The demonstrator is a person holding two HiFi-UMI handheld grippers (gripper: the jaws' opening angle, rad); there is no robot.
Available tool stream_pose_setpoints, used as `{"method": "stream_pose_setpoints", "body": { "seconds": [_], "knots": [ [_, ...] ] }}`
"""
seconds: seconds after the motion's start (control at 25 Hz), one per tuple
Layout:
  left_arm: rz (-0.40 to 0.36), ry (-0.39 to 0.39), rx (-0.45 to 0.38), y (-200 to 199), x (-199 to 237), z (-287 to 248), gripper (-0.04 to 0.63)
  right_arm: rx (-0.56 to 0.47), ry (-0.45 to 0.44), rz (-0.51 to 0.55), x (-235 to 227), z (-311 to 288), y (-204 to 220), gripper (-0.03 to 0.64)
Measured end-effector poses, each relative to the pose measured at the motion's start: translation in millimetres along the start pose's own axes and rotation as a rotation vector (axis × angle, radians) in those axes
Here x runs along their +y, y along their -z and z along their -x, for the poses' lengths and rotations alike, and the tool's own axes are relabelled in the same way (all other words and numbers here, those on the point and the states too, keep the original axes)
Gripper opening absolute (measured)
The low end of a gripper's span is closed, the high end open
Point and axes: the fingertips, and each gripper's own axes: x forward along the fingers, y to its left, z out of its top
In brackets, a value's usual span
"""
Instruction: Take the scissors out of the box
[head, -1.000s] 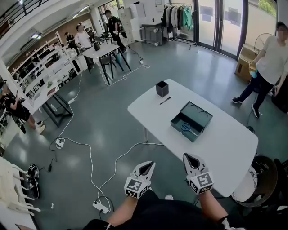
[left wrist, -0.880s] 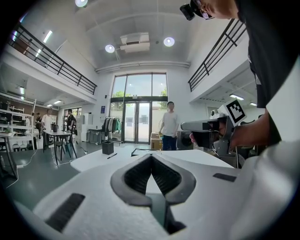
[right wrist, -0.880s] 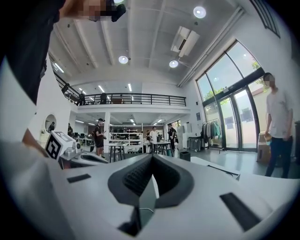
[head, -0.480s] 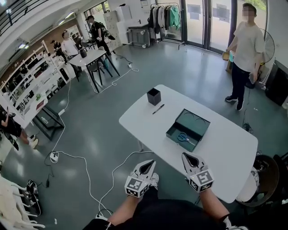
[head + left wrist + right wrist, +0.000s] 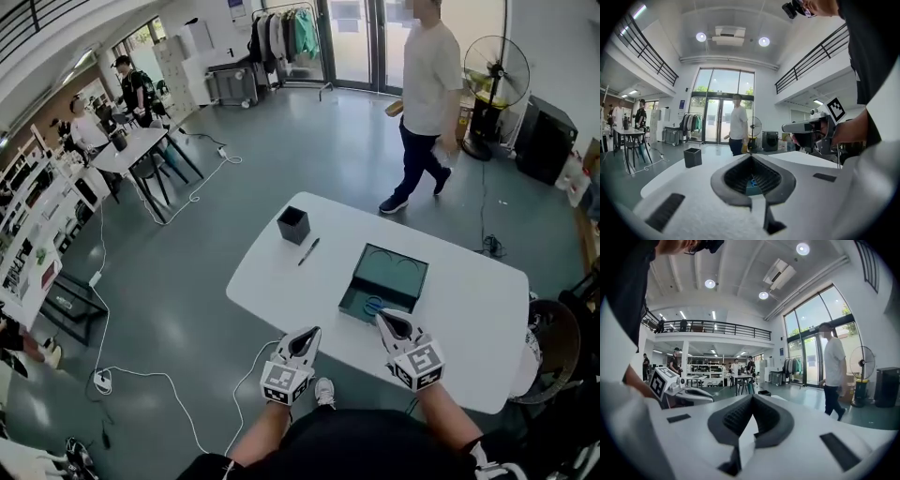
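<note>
A dark green open box (image 5: 392,274) lies on the white table (image 5: 469,309). The scissors (image 5: 372,305), with blue handles, rest at its near end. My right gripper (image 5: 383,316) is shut and empty, its tip just before the box's near edge. My left gripper (image 5: 313,331) is also shut and empty, over the table's near edge to the left of the box. In the left gripper view the jaws (image 5: 751,156) meet at their tips, and a bit of the blue handles (image 5: 752,182) shows through the hollow. In the right gripper view the jaws (image 5: 752,395) also meet.
A black square cup (image 5: 293,225) and a black pen (image 5: 308,250) lie on the table's far left. A person (image 5: 427,89) walks behind the table, near a standing fan (image 5: 497,73). Cables run over the floor (image 5: 141,375) at left. A dark round bin (image 5: 553,352) stands at right.
I have come closer to the table: both shut grippers went from over the floor to the table's near edge. The person behind the table walked from right to left.
</note>
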Motion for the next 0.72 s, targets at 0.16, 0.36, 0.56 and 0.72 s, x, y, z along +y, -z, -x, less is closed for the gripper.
{"method": "stream_pose_setpoints", "body": {
  "seconds": [0.16,0.36,0.56,0.72],
  "knots": [
    [-0.009,0.079,0.016,0.7,26.9,-28.2,0.012,-0.007,0.068,-0.012,-13.7,-28.5,-1.6,0.006],
    [-0.022,0.195,0.039,4.2,40.6,-69.5,0.012,-0.001,0.174,-0.038,-39.0,-39.2,2.5,0.005],
    [-0.062,0.312,0.045,1.8,29.2,-110.8,0.012,0.022,0.277,-0.075,-70.8,-31.3,14.8,0.005],
    [-0.095,0.378,0.057,2.8,16.4,-135.8,0.012,0.031,0.318,-0.081,-90.6,-26.5,22.0,0.005]
  ]
}}
